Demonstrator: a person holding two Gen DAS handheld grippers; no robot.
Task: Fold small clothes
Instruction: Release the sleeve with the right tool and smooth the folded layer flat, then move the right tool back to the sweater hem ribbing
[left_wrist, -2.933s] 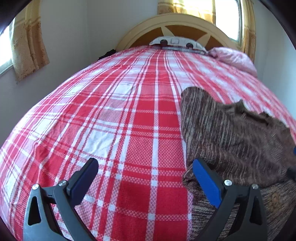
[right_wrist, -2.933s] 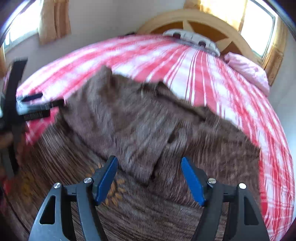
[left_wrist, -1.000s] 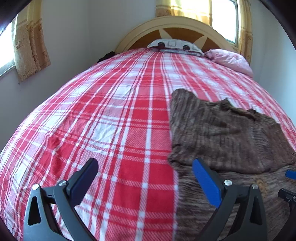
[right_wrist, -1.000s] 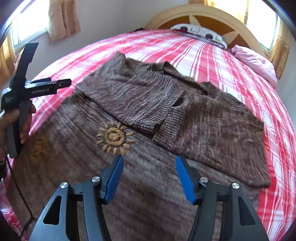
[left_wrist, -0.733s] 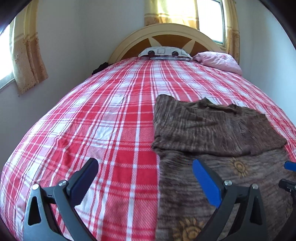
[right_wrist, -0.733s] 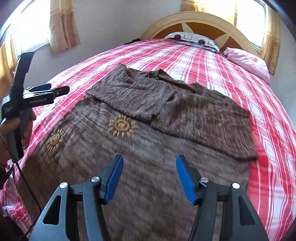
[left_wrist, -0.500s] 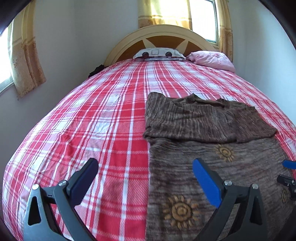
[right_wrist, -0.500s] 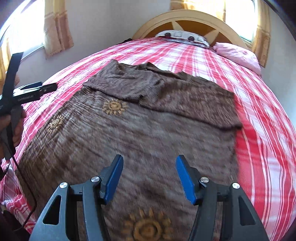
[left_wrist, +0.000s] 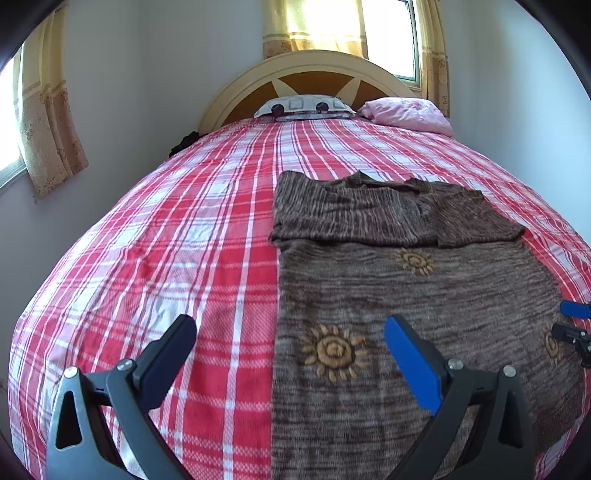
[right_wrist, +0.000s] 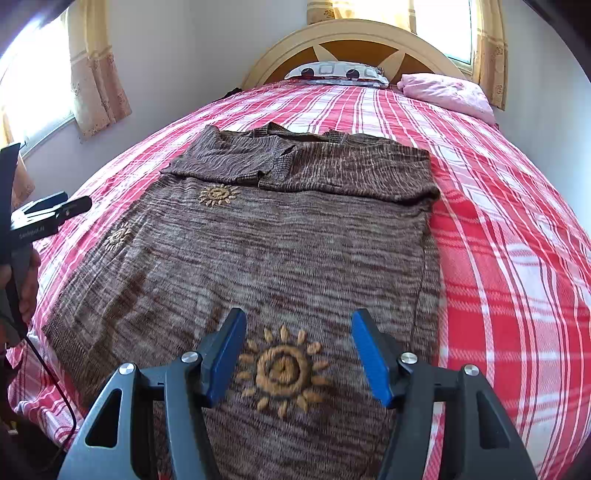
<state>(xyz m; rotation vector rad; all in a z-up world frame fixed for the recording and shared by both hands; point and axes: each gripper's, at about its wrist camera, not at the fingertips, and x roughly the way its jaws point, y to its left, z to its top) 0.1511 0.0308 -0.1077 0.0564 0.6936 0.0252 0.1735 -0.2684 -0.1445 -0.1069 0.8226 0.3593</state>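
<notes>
A brown knitted garment (left_wrist: 424, 295) (right_wrist: 277, 240) with orange sun motifs lies flat on the bed, its far part folded back over itself into a band. My left gripper (left_wrist: 290, 343) hangs open above the garment's left edge near the foot of the bed, nothing between its fingers. My right gripper (right_wrist: 295, 343) stands open over a sun motif at the garment's near end, holding nothing. In the right wrist view the left gripper (right_wrist: 51, 212) shows at the left edge in a person's hand. A blue fingertip (left_wrist: 576, 309) of the right gripper shows at the left wrist view's right edge.
The bed is covered by a red and white plaid sheet (left_wrist: 177, 240) (right_wrist: 517, 221). A patterned pillow (left_wrist: 303, 105) and a pink pillow (left_wrist: 406, 112) lie by the headboard (left_wrist: 314, 70). Curtained windows are on the left wall and behind the headboard.
Both grippers have drawn back toward the foot of the bed, so the whole garment with its sun motifs has come into view. Their openings look unchanged.
</notes>
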